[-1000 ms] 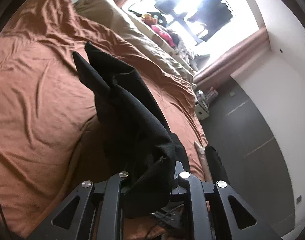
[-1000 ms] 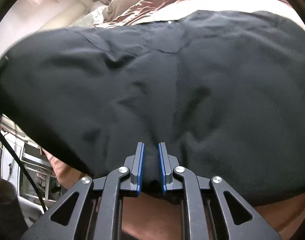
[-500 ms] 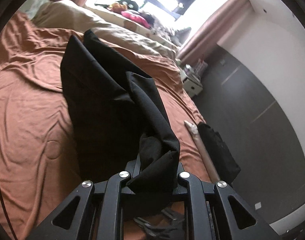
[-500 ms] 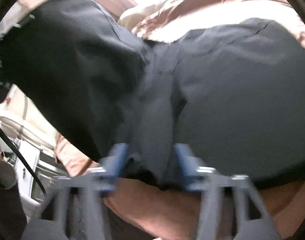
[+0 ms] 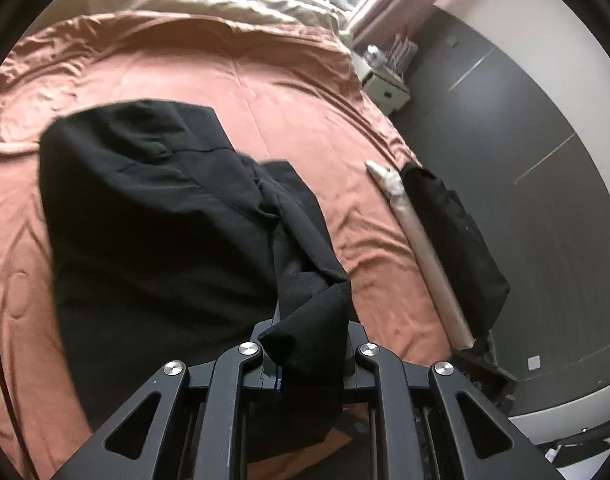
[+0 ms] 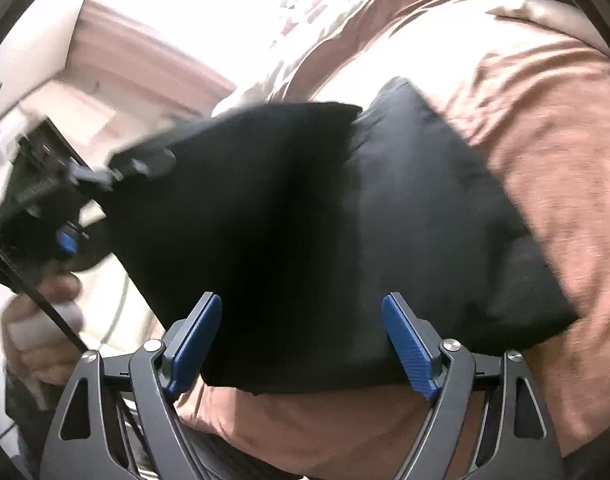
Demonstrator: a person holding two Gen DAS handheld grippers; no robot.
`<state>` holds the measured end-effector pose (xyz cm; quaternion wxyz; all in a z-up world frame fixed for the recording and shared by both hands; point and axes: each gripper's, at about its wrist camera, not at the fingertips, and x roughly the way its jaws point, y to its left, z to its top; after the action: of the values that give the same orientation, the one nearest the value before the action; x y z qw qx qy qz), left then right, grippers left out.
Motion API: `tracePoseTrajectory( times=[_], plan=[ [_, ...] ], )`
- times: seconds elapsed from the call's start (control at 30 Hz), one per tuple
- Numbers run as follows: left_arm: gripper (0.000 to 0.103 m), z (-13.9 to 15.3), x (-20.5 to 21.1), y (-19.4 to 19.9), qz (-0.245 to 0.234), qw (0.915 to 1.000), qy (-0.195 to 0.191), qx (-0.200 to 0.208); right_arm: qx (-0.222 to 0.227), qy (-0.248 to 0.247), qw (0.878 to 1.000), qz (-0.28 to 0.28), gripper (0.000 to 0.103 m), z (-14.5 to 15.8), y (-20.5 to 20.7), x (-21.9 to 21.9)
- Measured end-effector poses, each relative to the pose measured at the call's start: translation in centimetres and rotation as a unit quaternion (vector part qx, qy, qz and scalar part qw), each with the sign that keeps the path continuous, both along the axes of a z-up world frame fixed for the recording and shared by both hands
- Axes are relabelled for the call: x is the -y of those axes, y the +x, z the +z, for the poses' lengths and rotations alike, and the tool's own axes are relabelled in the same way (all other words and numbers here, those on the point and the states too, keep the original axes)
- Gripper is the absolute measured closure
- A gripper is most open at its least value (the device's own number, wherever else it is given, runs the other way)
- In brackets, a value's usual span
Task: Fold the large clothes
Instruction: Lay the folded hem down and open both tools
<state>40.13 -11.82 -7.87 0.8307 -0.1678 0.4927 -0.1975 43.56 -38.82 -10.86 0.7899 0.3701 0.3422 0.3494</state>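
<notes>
Right now the left gripper (image 5: 311, 344) is pinched tight on a bunched corner of the black garment (image 5: 157, 216). Its two fingers are almost fully hidden under the cloth, so only a small bit of blue pad shows beside the fold. From that pinch, the garment runs away from the gripper and spreads out wide and flat on the brown bedsheet (image 5: 289, 92). One thick, twisted fold climbs from the flat part up into the grip.

By the right wrist view, the right gripper (image 6: 305, 340) is wide apart. Its blue pads (image 6: 409, 348) stand far from each other and hold nothing. The near edge of the black garment (image 6: 345, 240) lies between and just past them, but I cannot tell if a pad touches it. The garment rests on the brown bedsheet (image 6: 545, 120) here too, with one layer folded over another. At the left of this view the left gripper (image 6: 85, 176) shows, blurry, with a hand (image 6: 41, 332) below it.

Off to the right of the bed in the left wrist view lies a pale rolled tube (image 5: 421, 248), and just beside it a dark cloth (image 5: 457, 236). A beige blanket (image 5: 193, 0) sits at the far end of the bed.
</notes>
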Motion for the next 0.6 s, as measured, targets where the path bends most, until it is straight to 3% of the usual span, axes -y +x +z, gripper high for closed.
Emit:
tracePoseTrajectory(
  times=[0.37, 0.47, 0.53, 0.6],
  plan=[
    [0.083, -3.4, 6.9, -0.3, -0.079, 0.9963, 0.006, -0.033, -0.038, 0.035, 0.994, -0.092, 0.022, -2.7, -2.9, 8.9],
    [0.073, -4.8, 7.2, -0.1, -0.08, 0.9949, 0.006, -0.061, -0.041, 0.045, 0.993, -0.104, 0.022, -2.6, -3.9, 9.8],
    [0.051, -4.9, 6.4, -0.2, -0.086, 0.9926, -0.044, -0.074, -0.04, 0.042, 0.992, -0.11, 0.022, -2.4, -4.7, 10.6],
    [0.039, -4.4, 5.1, -0.6, -0.079, 0.9903, -0.086, -0.075, -0.04, 0.04, 0.993, -0.107, 0.022, -2.5, -5.0, 10.3]
  ],
)
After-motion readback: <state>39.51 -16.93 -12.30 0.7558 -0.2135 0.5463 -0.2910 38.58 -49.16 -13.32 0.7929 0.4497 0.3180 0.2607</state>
